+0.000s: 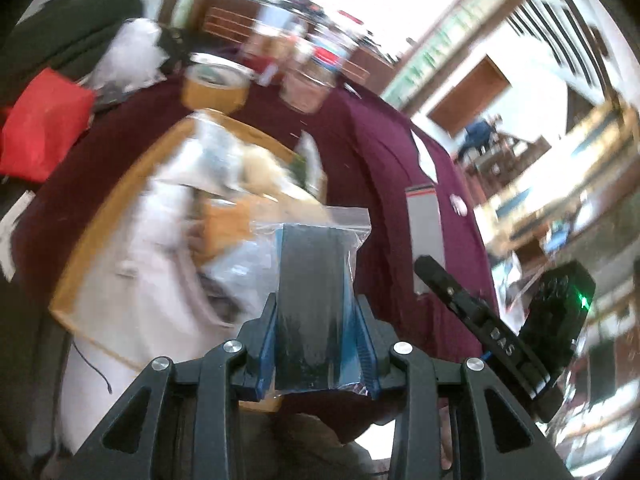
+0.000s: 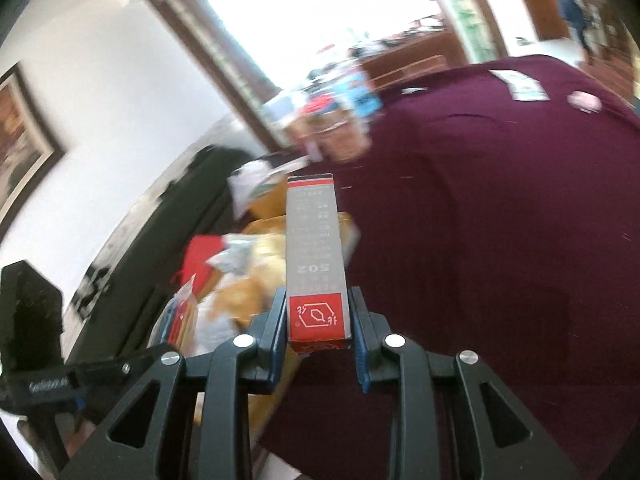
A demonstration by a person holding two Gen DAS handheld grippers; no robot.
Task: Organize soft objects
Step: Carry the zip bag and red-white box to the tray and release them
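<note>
While the left gripper (image 1: pixel 316 344) jaws clamp a clear zip bag with dark contents (image 1: pixel 312 280), the right gripper (image 2: pixel 319 332) jaws clamp a grey-and-red cardboard box (image 2: pixel 316 256) above the maroon-clothed bench (image 2: pixel 480 240).

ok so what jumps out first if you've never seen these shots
Each gripper holds something up over the maroon tablecloth. The left gripper is clamped on a dark flat item in a clear zip bag, dead centre of its view. The right gripper pinches a slim grey and red box standing on end. Behind them, a blurred wooden tray piled with pale soft items sits on the cloth.
</note>
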